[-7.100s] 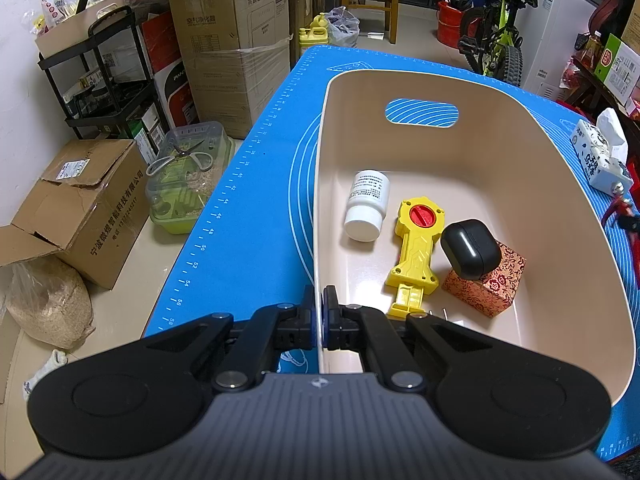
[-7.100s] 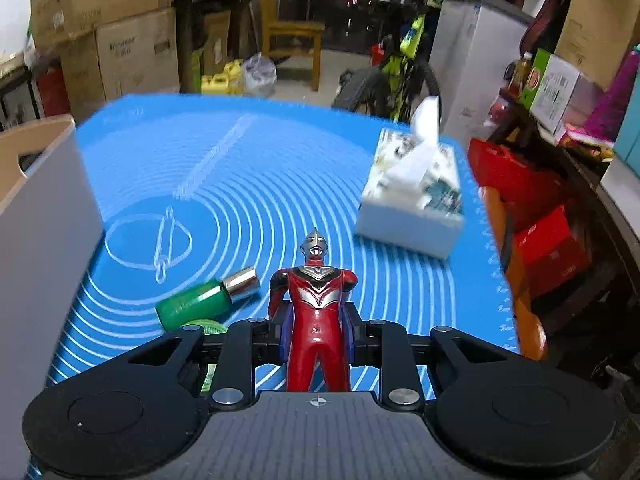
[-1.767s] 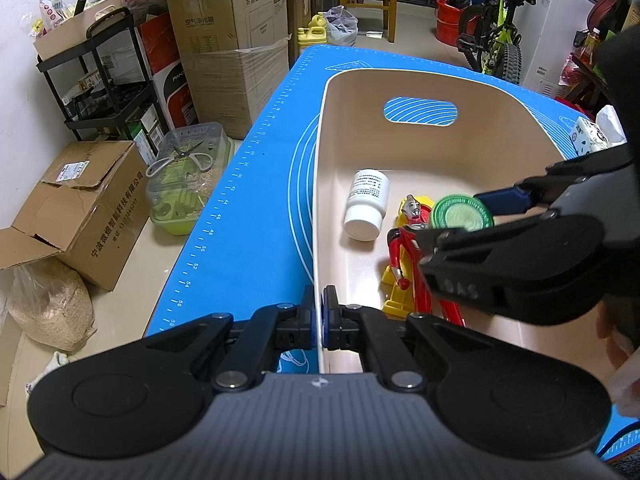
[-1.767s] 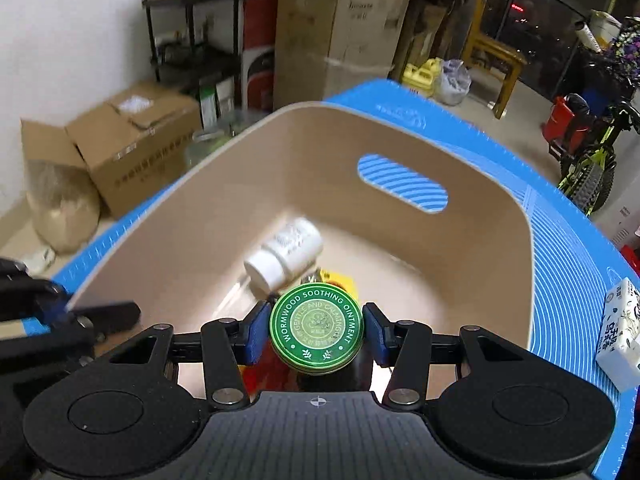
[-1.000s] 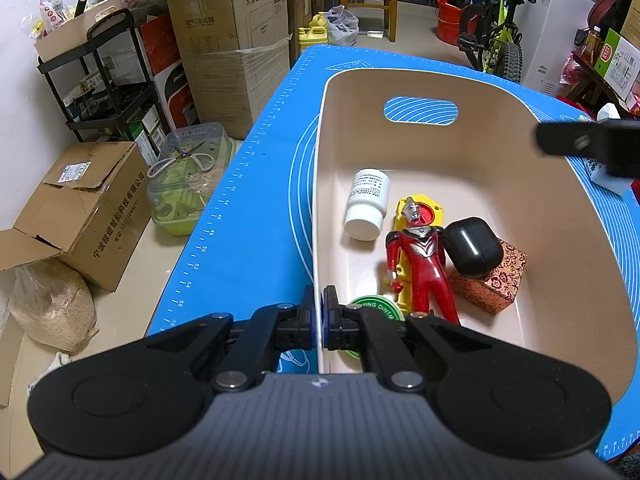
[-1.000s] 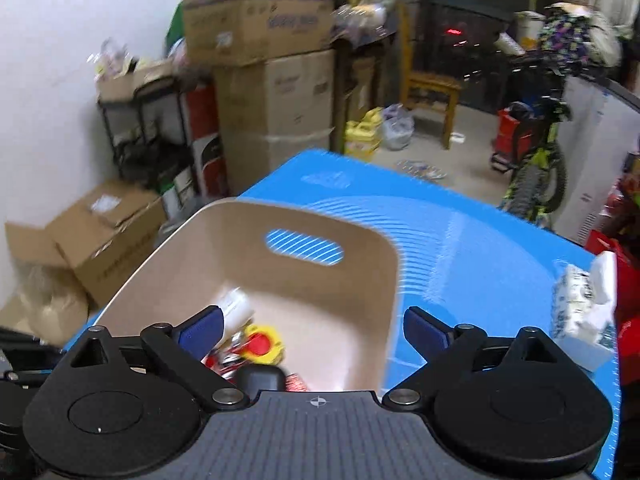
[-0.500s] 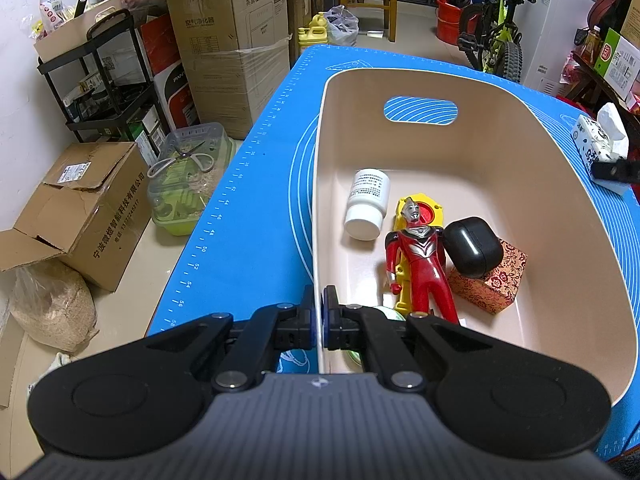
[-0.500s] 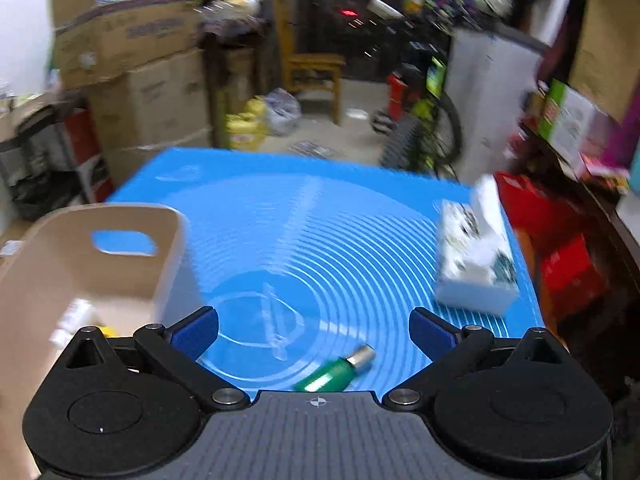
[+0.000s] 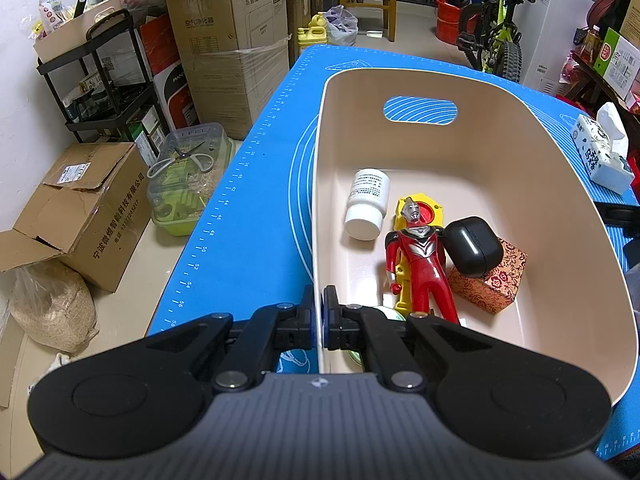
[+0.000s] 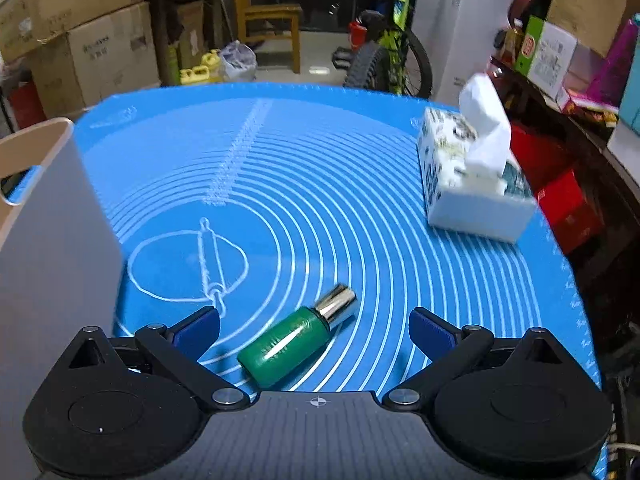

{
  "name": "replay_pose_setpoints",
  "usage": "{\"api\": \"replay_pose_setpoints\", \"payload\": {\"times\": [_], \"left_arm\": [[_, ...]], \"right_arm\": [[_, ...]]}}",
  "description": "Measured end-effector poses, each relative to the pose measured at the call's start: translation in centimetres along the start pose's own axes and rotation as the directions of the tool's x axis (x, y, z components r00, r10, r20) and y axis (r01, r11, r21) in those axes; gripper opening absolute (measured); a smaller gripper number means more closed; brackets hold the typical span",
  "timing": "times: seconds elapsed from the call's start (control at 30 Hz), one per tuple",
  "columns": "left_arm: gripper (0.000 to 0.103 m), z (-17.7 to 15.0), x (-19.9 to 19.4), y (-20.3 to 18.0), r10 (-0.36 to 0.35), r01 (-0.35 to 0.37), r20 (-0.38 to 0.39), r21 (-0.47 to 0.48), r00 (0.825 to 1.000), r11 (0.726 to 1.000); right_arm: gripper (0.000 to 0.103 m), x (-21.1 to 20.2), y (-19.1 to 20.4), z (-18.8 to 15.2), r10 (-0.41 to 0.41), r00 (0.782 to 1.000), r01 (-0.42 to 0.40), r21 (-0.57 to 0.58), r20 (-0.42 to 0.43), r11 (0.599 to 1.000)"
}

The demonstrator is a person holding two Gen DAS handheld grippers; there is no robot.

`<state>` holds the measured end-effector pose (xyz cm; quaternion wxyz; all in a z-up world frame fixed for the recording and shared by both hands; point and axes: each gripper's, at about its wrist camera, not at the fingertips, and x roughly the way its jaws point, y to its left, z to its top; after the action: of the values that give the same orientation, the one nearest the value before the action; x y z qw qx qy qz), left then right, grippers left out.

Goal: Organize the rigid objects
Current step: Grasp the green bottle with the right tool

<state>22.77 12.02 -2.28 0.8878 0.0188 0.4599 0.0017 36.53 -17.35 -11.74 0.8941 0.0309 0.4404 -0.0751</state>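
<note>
My left gripper point(image 9: 319, 312) is shut on the near left rim of the beige bin point(image 9: 500, 160). Inside the bin lie a white pill bottle point(image 9: 367, 204), a red hero figure point(image 9: 422, 264) on top of a yellow toy point(image 9: 434, 210), a black case point(image 9: 473, 247) on a red patterned box point(image 9: 490, 284), and a green tin point(image 9: 386, 312) mostly hidden behind my fingers. In the right wrist view my right gripper point(image 10: 316, 328) is open above the blue mat point(image 10: 360, 184). A green bottle with a silver cap point(image 10: 298, 340) lies on the mat between its fingers, untouched.
A tissue box point(image 10: 472, 184) stands on the mat at the far right, and the bin's outer wall point(image 10: 52, 240) rises at the left. Cardboard boxes point(image 9: 236, 36), a black shelf point(image 9: 104, 88), a bike point(image 9: 496, 40) and a chair point(image 10: 266, 20) surround the table.
The right gripper swung away from the bin, to the right and down, and now hovers low over the green bottle. The green tin slid nearer the left fingers. The left gripper has not moved.
</note>
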Motion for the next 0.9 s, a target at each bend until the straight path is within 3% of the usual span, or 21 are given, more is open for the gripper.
{"api": "replay_pose_setpoints", "payload": {"times": [0.23,0.4,0.47,0.63,0.9], "left_arm": [[0.005,0.0,0.0,0.0,0.000,0.000,0.000,0.000,1.000,1.000],[0.005,0.0,0.0,0.0,0.001,-0.001,0.000,0.000,1.000,1.000],[0.005,0.0,0.0,0.0,0.000,0.000,0.000,0.000,1.000,1.000],[0.005,0.0,0.0,0.0,0.002,-0.002,0.000,0.002,1.000,1.000],[0.005,0.2,0.0,-0.2,-0.001,0.001,-0.002,0.001,1.000,1.000]], "right_arm": [[0.090,0.8,-0.1,-0.9,-0.007,1.000,0.007,-0.003,0.011,1.000],[0.068,0.1,0.7,-1.2,0.035,0.999,-0.034,-0.032,0.037,0.999],[0.053,-0.2,1.2,-1.2,0.045,0.998,-0.044,-0.045,0.037,0.998],[0.034,-0.7,1.7,-1.7,0.063,0.997,-0.059,-0.059,0.052,0.996],[0.034,-1.7,0.6,-1.7,0.085,0.995,-0.083,-0.031,0.047,0.996]]}}
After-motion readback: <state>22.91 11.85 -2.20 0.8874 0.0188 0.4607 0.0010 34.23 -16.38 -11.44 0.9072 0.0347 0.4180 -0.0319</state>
